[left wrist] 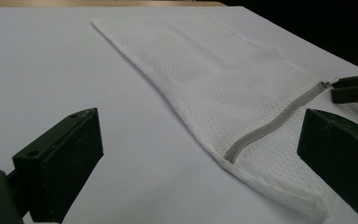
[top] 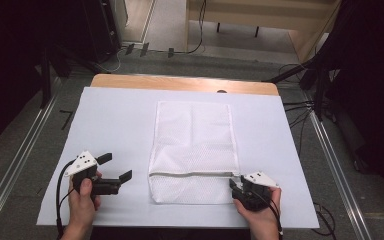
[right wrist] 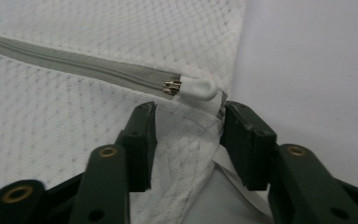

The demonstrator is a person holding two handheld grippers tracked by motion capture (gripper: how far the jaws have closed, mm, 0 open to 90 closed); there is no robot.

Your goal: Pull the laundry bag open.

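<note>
High view: one white mesh laundry bag (top: 194,150), lying flat on a pale sheet (top: 115,125) that covers the table; it occupies the centre of the frame, long side running from upper to lower. A grey zipper (top: 190,174) crosses it near the lower end.

Left gripper (top: 116,172), lower left of the frame, held in a hand, jaws spread wide with nothing between them, well apart from the bag's left edge. In the left gripper view the bag (left wrist: 223,88) stretches from upper centre to lower right, the zipper (left wrist: 275,122) running diagonally at right.

Right gripper (top: 236,186), lower right of the high view, at the bag's lower right corner. In the right gripper view its jaws stand partly apart, a bunched fold of mesh (right wrist: 186,140) between them, just below the white zipper pull (right wrist: 196,88) at frame centre. Whether the pads actually press the fabric is hard to tell; the left pad seems to touch it.
</note>
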